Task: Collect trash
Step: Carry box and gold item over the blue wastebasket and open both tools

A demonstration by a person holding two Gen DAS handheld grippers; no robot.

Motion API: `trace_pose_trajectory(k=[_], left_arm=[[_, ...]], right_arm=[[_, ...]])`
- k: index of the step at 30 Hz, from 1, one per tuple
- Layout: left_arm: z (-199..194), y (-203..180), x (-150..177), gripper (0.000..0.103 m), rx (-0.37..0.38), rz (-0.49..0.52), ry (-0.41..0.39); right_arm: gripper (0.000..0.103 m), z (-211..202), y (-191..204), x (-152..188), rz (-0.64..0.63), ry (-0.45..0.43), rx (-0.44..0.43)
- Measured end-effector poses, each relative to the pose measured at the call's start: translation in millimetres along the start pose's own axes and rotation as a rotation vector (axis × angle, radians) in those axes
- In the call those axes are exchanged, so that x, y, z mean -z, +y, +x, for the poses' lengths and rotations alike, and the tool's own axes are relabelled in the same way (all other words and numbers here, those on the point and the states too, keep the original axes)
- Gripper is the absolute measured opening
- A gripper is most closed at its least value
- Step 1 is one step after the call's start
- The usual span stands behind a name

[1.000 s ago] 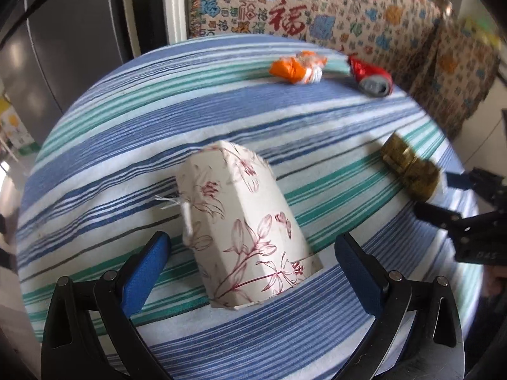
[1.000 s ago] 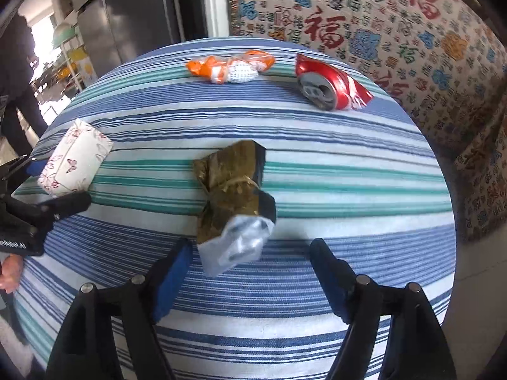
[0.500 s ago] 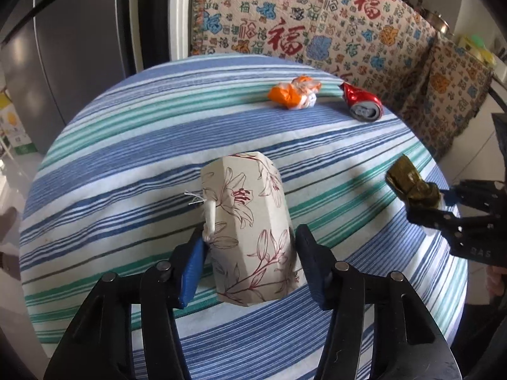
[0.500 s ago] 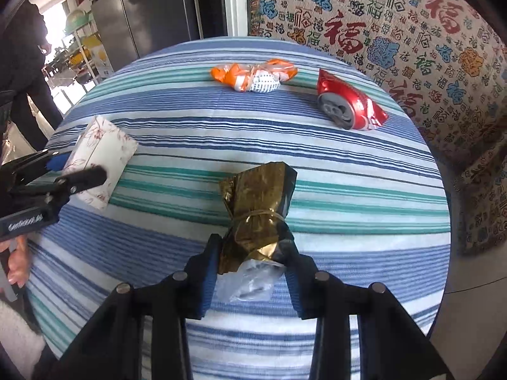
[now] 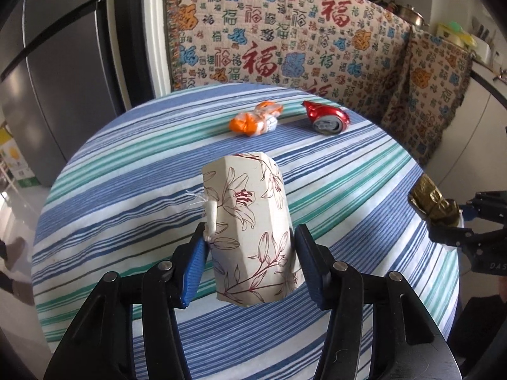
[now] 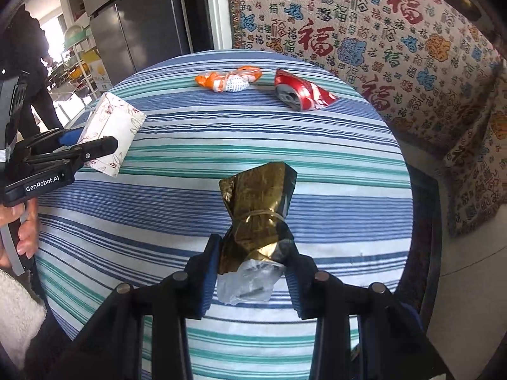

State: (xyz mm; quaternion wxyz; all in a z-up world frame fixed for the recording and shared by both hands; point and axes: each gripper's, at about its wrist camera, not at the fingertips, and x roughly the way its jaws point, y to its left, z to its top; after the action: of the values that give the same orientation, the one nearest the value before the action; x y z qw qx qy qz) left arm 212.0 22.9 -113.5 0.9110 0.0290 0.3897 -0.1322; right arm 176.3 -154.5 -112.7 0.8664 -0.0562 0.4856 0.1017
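Observation:
A cream floral-print tissue pack (image 5: 250,228) is lifted off the striped table, with my left gripper (image 5: 250,266) shut on its lower part. From the right wrist the same tissue pack (image 6: 109,129) shows at the left in the left gripper (image 6: 69,153). My right gripper (image 6: 252,272) is shut on a crumpled gold foil wrapper (image 6: 259,215) with clear plastic at its base, held above the table. In the left wrist view that gold wrapper (image 5: 432,201) hangs at the right edge. An orange-and-white wrapper (image 5: 255,122) and a crushed red can (image 5: 326,118) lie at the table's far side.
The round table (image 6: 221,145) has a blue, green and white striped cloth. A patterned throw covers a sofa (image 5: 285,47) behind it. A dark fridge (image 5: 63,63) stands at the left. A person's hand (image 6: 23,231) holds the left gripper's handle.
Both grippers closed on their items and lifted them off the table: the left on the tissue pack, the right on the gold wrapper. More of the sofa shows beyond the table.

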Motion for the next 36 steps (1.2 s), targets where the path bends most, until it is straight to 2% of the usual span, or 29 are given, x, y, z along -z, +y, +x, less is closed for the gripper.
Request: trace_pose_trajectory(k=[4,9,13,20,24,29,36], left_arm=[[-6.4,-11.4,-1.8,0.055,-0.003,0.025,-0.018],[-16.6,-44.3,-2.7,0.055,0.059,0.071,-0.029],[-24.2,-90.3,-1.1,0.055,0.184,0.099,-0.012],[-34.7,-218.1,-2.1,0.055,0.429,0.213,0.026],[-17.6,-296.8,5.5,0.055,0.523,0.269,0.074],[23.9,-361.4,17.6,0.055,0.615,0.281,0.172],[79.4,-416.6,31.7,0.056,0.660,0.276,0.274]], right_arm=[[0.038,-9.1,-17.3,11.5,0.036,-0.014,0.005],[0.038,-26.7,-55.9,38.2,0.107,-0.037,0.032],[0.038,-45.7,-106.0,71.2,0.191,-0.045,0.085],[0.039,-77.3,-198.0,145.0,0.330,-0.022,0.214],[0.039,-73.9,-238.6,185.1,0.384,0.009,0.242],[0.039,-59.9,-270.1,227.3,0.453,0.022,0.225],[0.039,-49.5,-286.2,245.8,0.435,0.091,0.231]])
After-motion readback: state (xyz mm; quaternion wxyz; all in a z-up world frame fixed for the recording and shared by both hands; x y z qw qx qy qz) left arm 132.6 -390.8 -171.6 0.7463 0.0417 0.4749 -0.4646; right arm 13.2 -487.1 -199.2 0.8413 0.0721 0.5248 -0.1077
